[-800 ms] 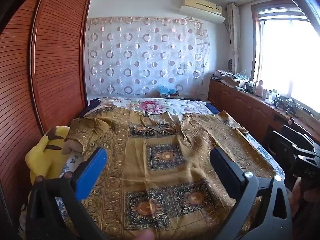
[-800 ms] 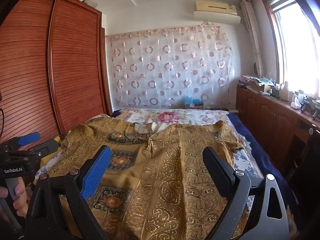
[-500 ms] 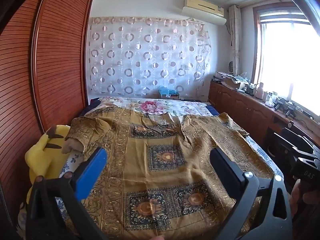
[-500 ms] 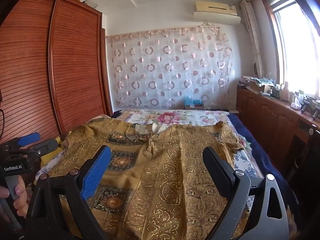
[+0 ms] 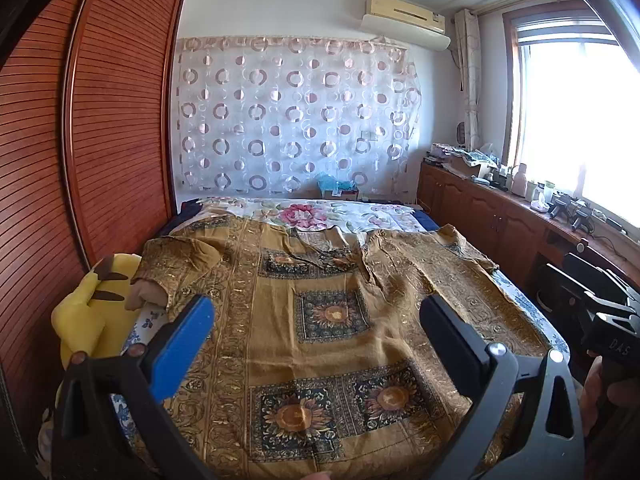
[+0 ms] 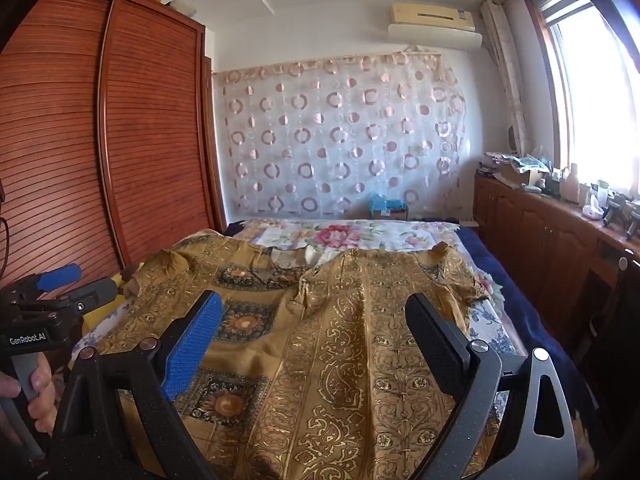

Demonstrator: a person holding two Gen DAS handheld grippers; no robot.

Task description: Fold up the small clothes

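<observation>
A mustard-gold patterned garment [image 5: 332,312] with dark sunflower squares lies spread flat on the bed, collar toward the far end; its right half is folded over toward the middle. It also shows in the right wrist view [image 6: 360,340]. My left gripper [image 5: 316,320] is open and empty, held above the garment's near left part. My right gripper [image 6: 312,320] is open and empty above the near right part. The left gripper also shows in the right wrist view [image 6: 60,284] at the left edge, and the right gripper shows at the right edge of the left wrist view [image 5: 600,312].
A yellow plush toy [image 5: 88,312] lies at the bed's left side by the wooden wardrobe [image 5: 80,160]. A floral sheet [image 5: 312,214] covers the bed's far end. A cluttered wooden cabinet [image 5: 500,216] runs along the right under the window.
Both views have tilted slightly; the grippers stay open above the garment. The garment has not moved.
</observation>
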